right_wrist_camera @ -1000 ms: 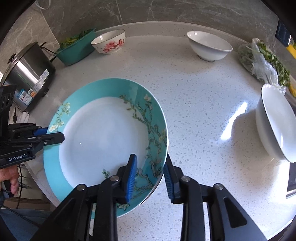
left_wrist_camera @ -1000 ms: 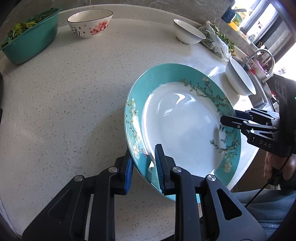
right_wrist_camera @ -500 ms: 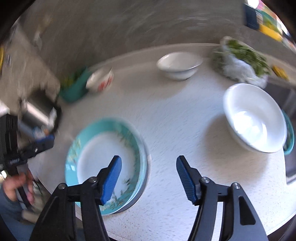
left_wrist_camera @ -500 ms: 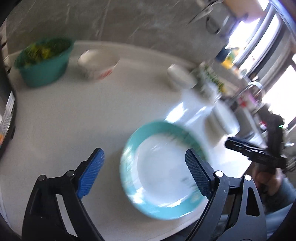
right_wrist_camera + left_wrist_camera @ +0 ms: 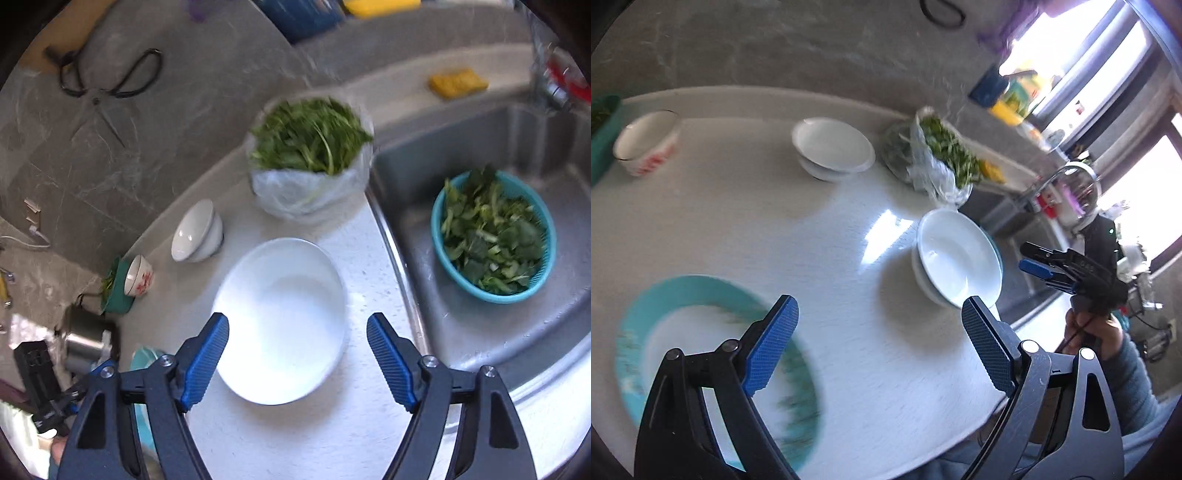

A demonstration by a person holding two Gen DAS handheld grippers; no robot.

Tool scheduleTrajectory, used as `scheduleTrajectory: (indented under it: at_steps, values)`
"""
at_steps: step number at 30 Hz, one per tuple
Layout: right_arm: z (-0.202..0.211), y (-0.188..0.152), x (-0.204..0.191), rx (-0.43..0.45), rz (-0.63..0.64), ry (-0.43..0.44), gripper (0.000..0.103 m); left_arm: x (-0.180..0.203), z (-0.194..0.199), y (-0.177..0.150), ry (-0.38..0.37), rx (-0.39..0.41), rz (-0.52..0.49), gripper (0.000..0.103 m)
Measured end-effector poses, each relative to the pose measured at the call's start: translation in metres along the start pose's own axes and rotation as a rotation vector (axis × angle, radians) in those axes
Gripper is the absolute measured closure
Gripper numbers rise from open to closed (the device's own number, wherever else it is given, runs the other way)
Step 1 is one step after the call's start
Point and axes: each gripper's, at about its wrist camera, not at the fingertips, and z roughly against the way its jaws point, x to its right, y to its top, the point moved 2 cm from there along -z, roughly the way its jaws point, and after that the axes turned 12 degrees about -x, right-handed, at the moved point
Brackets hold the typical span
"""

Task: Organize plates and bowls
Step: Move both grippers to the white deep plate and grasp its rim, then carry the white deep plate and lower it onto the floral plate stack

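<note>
White speckled counter (image 5: 746, 221) runs in front of me, with a gray stone wall behind it and a metal sink (image 5: 480, 332) off to one side. My left gripper (image 5: 879, 347) has its blue pads spread wide apart and holds nothing. Under its left finger the teal plate (image 5: 665, 332) lies flat on the counter, a bit blurry. My right gripper (image 5: 297, 362) is spread wide too, with nothing between its pads. It hangs over the big white bowl (image 5: 284, 317), which sits on the counter just beside the sink edge. From the left camera I cannot tell if this is one bowl or two in a stack. Farther back sits a smaller white bowl (image 5: 833, 147), and well to its left a little bowl with red flowers (image 5: 646, 146). A plastic bag of greens (image 5: 310, 155) stands near the sink. A teal basket of leaves (image 5: 495, 236) sits in the sink.
</note>
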Motion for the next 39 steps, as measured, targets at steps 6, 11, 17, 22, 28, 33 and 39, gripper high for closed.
scheduleTrajectory:
  at_steps: [6,11,17,22,28,33,39]
  values:
    - [-0.027,0.018,0.034,-0.156,0.074,0.056,0.023,0.042,-0.092,0.014,0.066,-0.072,0.059,0.013]
    - [-0.044,0.031,0.042,-0.215,0.122,0.086,0.026,0.037,-0.143,0.027,0.092,-0.123,0.104,0.009]
    - [-0.057,0.036,0.042,-0.271,0.177,0.103,0.04,0.042,-0.165,0.038,0.107,-0.142,0.118,0.006]
    - [-0.071,0.039,0.046,-0.323,0.175,0.117,0.054,0.047,-0.17,0.041,0.132,-0.153,0.11,0.014]
    - [-0.079,0.04,0.043,-0.355,0.205,0.124,0.072,0.051,-0.176,0.042,0.138,-0.172,0.094,0.068]
    - [-0.081,0.041,0.034,-0.357,0.247,0.105,0.082,0.06,-0.177,0.042,0.122,-0.186,0.067,0.088]
    - [-0.08,0.039,0.027,-0.363,0.26,0.082,0.085,0.063,-0.168,0.034,0.146,-0.18,0.079,0.088]
